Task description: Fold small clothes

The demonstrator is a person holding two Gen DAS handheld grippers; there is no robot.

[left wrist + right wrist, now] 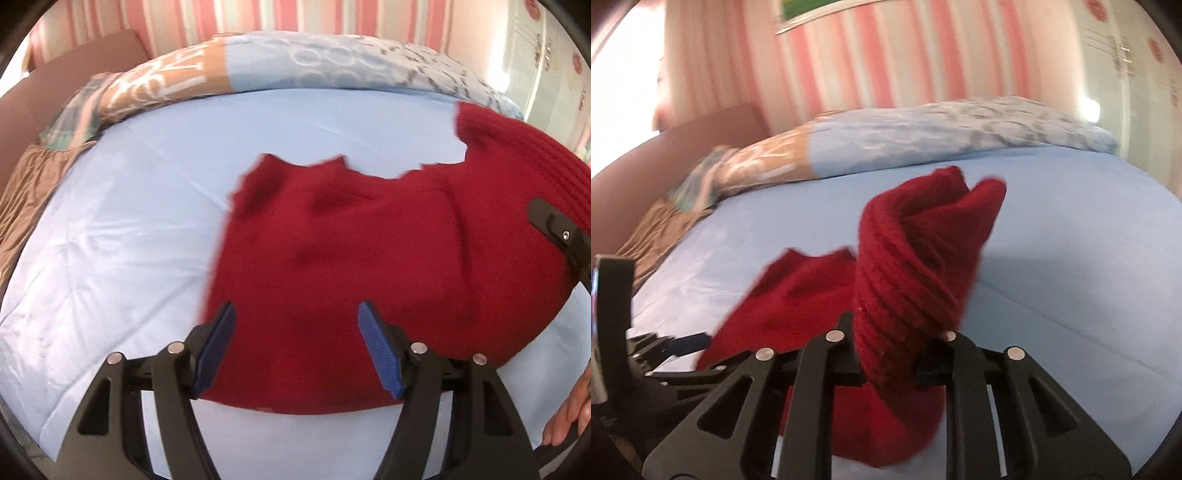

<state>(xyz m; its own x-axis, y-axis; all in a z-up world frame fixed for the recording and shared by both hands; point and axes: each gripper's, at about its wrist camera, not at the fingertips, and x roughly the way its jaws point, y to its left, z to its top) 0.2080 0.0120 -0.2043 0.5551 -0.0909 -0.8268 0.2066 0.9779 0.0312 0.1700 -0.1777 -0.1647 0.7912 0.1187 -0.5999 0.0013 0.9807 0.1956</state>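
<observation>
On the bed (110, 240), covered by a pale blue sheet, lies a red sweater (351, 240), one ribbed edge lifted off the surface. Left gripper (297, 350): fingers wide apart above the near part of the sweater, pressing on nothing. Right gripper (897, 354): fingers narrow, clamped on the raised ribbed fabric. A patterned duvet (258, 66) is bunched along the bed's far side.
</observation>
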